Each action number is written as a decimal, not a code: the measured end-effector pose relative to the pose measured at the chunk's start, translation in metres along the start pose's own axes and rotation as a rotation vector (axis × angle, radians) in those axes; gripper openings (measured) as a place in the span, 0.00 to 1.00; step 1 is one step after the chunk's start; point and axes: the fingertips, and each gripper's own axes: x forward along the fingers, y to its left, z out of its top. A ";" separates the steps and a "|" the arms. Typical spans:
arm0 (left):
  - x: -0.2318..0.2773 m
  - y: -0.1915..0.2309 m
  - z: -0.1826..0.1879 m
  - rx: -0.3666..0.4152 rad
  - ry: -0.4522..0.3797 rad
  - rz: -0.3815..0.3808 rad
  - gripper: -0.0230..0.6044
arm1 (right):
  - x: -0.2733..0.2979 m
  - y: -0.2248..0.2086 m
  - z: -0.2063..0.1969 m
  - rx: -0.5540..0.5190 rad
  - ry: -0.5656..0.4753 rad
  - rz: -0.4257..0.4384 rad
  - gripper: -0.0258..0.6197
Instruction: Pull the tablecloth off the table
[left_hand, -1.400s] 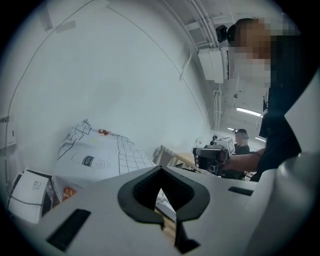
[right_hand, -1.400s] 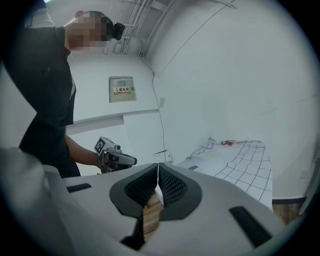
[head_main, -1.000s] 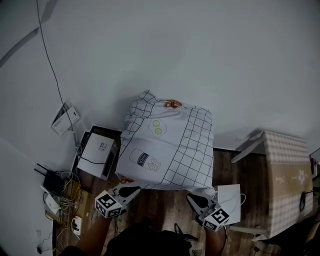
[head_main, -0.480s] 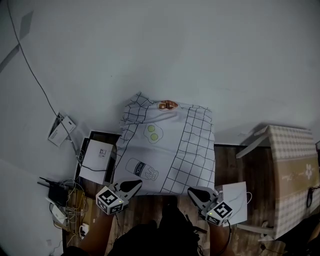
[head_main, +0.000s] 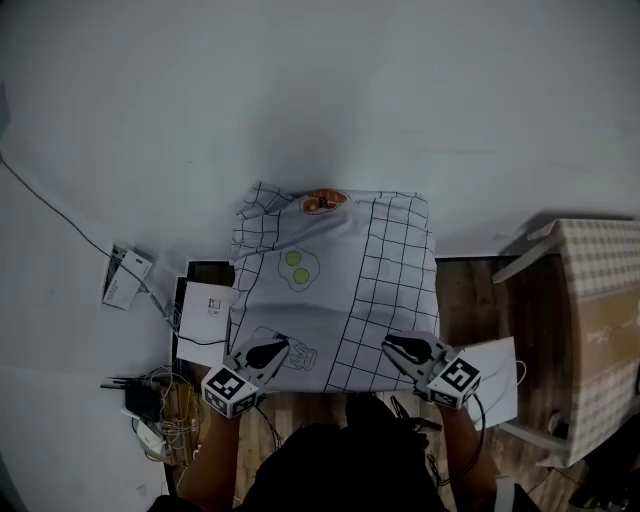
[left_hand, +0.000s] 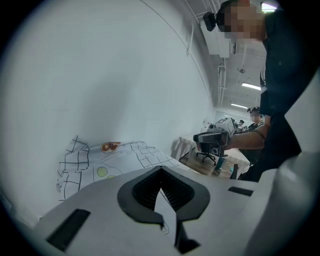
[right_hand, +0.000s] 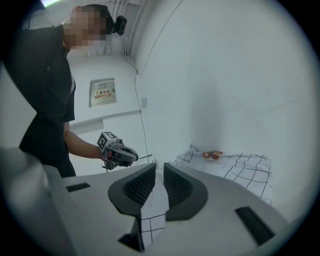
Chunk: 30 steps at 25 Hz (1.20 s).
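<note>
The white tablecloth (head_main: 330, 280), black grid on part of it and printed with fried eggs and a jar, lies stretched over a small table against the wall. My left gripper (head_main: 268, 352) is shut on its near left edge. My right gripper (head_main: 398, 347) is shut on the near right edge. In the left gripper view the jaws (left_hand: 161, 186) pinch a fold of cloth, and the rest of the tablecloth (left_hand: 112, 157) runs away to the wall. The right gripper view shows checked cloth (right_hand: 150, 207) clamped between the jaws (right_hand: 159, 170), with the left gripper (right_hand: 119, 154) off to the side.
A white box (head_main: 208, 312) sits on a dark stand left of the table, with cables and small devices (head_main: 150, 400) on the wood floor beside it. At right stand a second table under a checked cloth (head_main: 600, 290) and a white bag (head_main: 497, 375). The white wall (head_main: 300, 100) backs the table.
Both grippers have drawn back toward me with the cloth's near edge. The front of the cloth no longer hangs down; it is stretched out flatter and longer.
</note>
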 end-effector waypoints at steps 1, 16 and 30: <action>0.006 0.006 0.001 0.015 0.013 0.001 0.05 | 0.004 -0.011 0.000 0.008 0.002 0.001 0.11; 0.073 0.089 -0.034 0.162 0.254 -0.043 0.26 | 0.105 -0.111 -0.063 0.032 0.253 0.025 0.43; 0.148 0.122 -0.109 0.453 0.515 -0.359 0.57 | 0.167 -0.106 -0.117 -0.172 0.528 0.061 0.51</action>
